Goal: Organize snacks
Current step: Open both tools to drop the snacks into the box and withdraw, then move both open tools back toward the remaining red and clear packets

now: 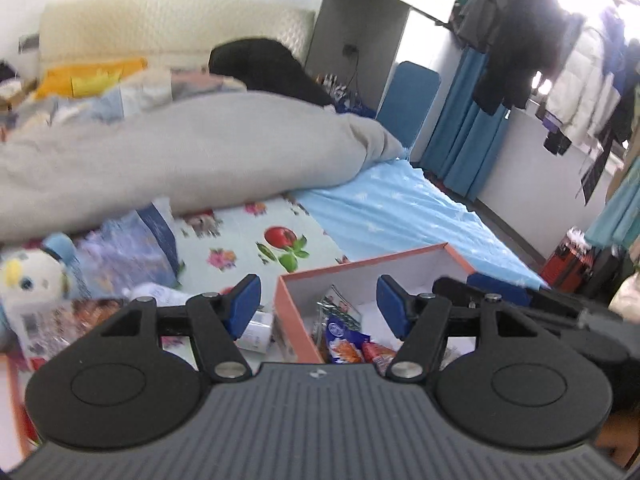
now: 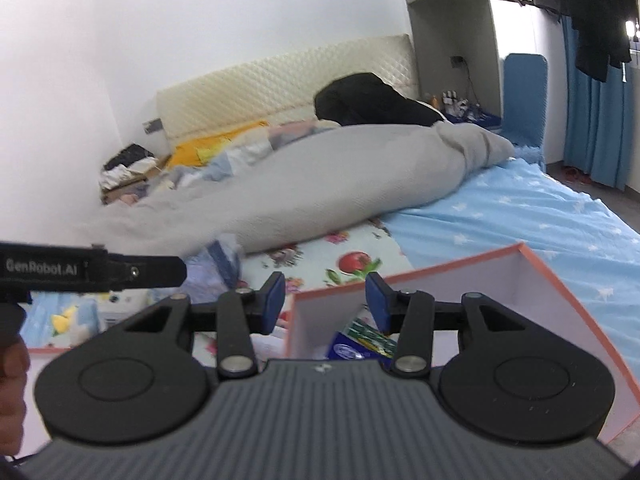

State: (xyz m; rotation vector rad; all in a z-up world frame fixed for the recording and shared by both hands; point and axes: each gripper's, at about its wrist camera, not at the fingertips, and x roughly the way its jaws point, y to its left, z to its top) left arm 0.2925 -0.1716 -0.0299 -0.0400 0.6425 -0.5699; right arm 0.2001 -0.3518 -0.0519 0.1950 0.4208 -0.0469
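Holding bright snack packets [image 1: 344,344], the orange-rimmed white box [image 1: 298,320] sits beneath both empty, parted claws.

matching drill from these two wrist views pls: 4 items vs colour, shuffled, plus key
Items:
1. box outside wall
2. quilt
3. star sheet
4. claw pads

Colours:
A. grey
B. dark blue
C. orange
D. light blue

Pairs: 1-C, 2-A, 3-D, 4-B
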